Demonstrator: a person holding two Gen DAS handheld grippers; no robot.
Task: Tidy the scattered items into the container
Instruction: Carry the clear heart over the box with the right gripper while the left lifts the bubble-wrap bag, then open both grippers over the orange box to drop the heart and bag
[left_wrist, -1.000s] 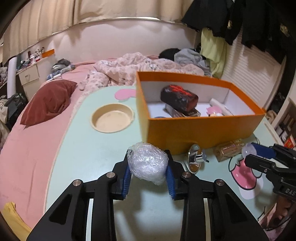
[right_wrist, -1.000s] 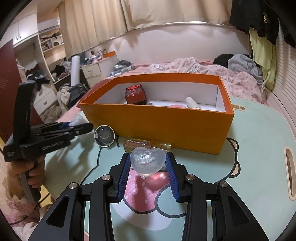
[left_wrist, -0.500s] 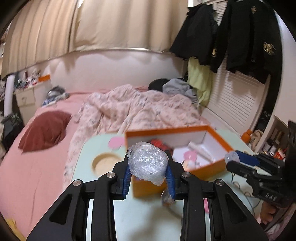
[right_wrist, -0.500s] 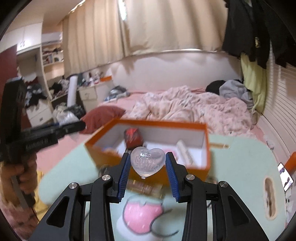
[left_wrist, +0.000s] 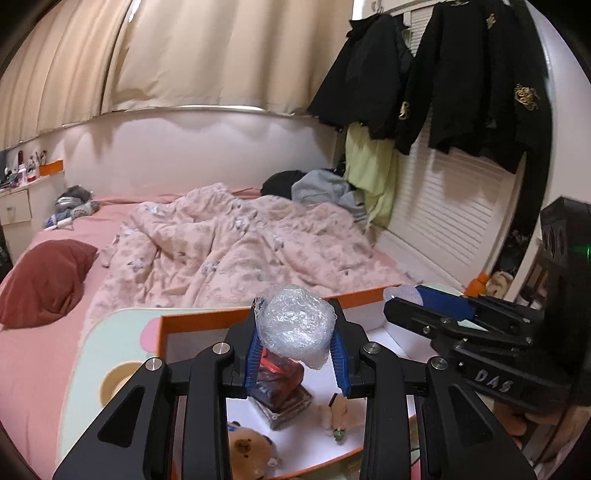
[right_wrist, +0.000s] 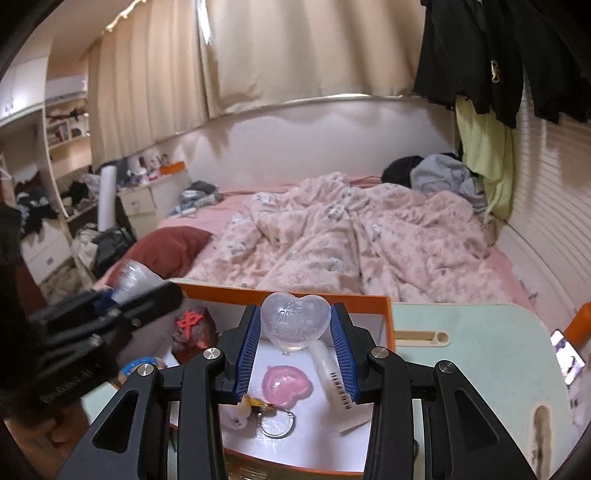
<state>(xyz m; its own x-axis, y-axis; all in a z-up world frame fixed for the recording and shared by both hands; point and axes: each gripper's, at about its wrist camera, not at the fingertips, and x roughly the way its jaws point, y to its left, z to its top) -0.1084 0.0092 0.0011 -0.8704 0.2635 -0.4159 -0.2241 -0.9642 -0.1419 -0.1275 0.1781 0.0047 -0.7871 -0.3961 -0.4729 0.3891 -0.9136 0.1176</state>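
A crumpled ball of clear plastic wrap (left_wrist: 293, 325) is clamped between the blue pads of the left gripper (left_wrist: 295, 354), whose jaws are drawn in tight against its sides. It is held in the lower centre of the left wrist view, above the open orange box (left_wrist: 207, 318) that fills the bottom of the frame. On the box's white floor, beneath the ball, a dark red wrapped block (left_wrist: 279, 380) is seen lying on a flat packet, with a small brown plush toy (left_wrist: 247, 448) at the lower left and a tiny figurine (left_wrist: 336, 417) to the right.

A clear heart-shaped case (right_wrist: 295, 321) with embossed lettering is pinched between the pads of the right gripper (right_wrist: 295, 363), the jaws being narrowed onto its two lobes. It is held in the lower centre of the right wrist view, also over the box interior. Below it a pink heart-shaped piece (right_wrist: 286, 384), a white tube (right_wrist: 334, 380) and a metal ring (right_wrist: 277, 424) are seen on the box floor, and the dark red block with its red mark lies at the centre left.

The box is set on a pale green table (right_wrist: 472, 325). Behind it, a bed with a rumpled pink quilt (right_wrist: 351, 240) is spread across the middle of both views, and a dark red pillow (left_wrist: 40, 280) is seen at the left. Each gripper is visible at the edge of the other's view.
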